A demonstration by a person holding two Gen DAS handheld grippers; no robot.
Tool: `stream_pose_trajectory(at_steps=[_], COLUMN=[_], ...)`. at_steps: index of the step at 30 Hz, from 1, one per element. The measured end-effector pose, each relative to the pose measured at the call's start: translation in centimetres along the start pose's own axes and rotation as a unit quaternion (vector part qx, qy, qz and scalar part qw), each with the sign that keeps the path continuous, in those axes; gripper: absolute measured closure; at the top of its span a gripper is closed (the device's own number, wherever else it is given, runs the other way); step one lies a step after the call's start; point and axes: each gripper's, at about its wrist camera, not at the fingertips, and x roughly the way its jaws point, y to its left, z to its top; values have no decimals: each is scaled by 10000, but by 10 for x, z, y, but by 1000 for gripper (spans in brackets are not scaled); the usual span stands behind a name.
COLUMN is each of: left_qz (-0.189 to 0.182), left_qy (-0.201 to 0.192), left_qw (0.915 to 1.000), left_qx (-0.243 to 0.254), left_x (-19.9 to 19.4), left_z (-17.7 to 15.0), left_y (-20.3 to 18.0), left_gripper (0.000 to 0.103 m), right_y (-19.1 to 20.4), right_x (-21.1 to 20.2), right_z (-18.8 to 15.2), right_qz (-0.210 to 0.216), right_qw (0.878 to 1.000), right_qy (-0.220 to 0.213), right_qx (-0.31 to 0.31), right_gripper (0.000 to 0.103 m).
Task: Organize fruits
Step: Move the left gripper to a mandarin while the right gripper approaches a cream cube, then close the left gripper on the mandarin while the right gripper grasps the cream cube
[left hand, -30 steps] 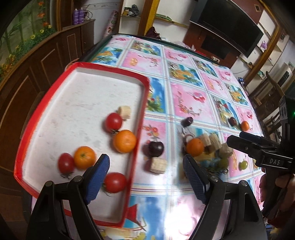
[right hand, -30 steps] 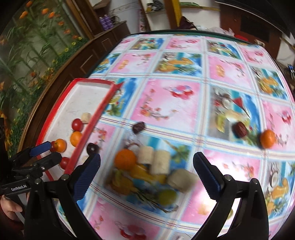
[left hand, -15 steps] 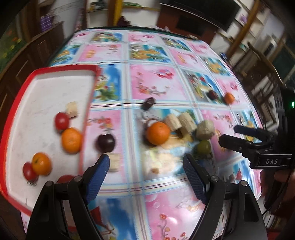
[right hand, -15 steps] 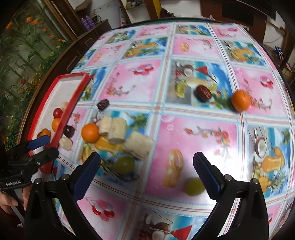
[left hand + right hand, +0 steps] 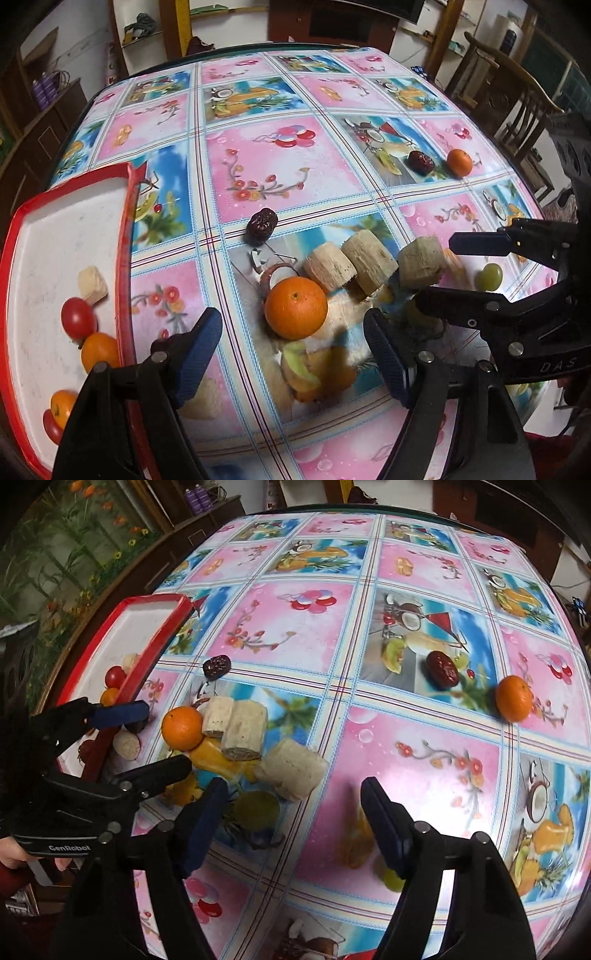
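Note:
An orange (image 5: 295,314) lies on the tablecloth between the fingers of my left gripper (image 5: 291,350), whose jaws are closing but stand apart from it. Beside it lie three pale sugarcane pieces (image 5: 369,264). The red tray (image 5: 66,236) at the left holds tomatoes, small oranges and a sugarcane piece. My right gripper (image 5: 295,823) hangs over the cloth with jaws closing and nothing pressed between them. A green fruit (image 5: 256,808) sits by its left finger, and a green grape (image 5: 393,878) is half hidden behind its right finger. The left gripper (image 5: 166,738) shows at the left.
Two dark dates (image 5: 261,225) (image 5: 420,161) and a small orange (image 5: 459,162) lie farther out on the table. A sugarcane piece (image 5: 127,744) and a dark fruit rest against the tray's outer wall. Wooden chairs and cabinets surround the table.
My left gripper has swung right from over the tray to the orange. My right gripper has sunk closer to the cloth, and its jaws have narrowed.

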Motion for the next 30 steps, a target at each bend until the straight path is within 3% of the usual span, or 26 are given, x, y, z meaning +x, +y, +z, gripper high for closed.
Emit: stream_pose_trajectory(at_steps=[7, 13, 14, 30], left_qz=[96, 198, 206, -17], left_qy=[74, 67, 70, -146], left_qw=[9999, 9997, 9997, 9994], left_qx=[82, 102, 109, -308], left_x=[9, 14, 14, -11], left_z=[0, 2, 3, -1], left_y=[-2, -1, -1, 9], left_gripper=[40, 68, 68, 68], right_y=[4, 3, 4, 8], right_x=[12, 18, 18, -5], right_z=[5, 8, 10, 8], right_qz=[-62, -186, -175, -238], right_qw=[9999, 9996, 9996, 9995], right_qy=[147, 179, 166, -40], right_qx=[-44, -85, -113, -185], right_gripper=[36, 49, 56, 57])
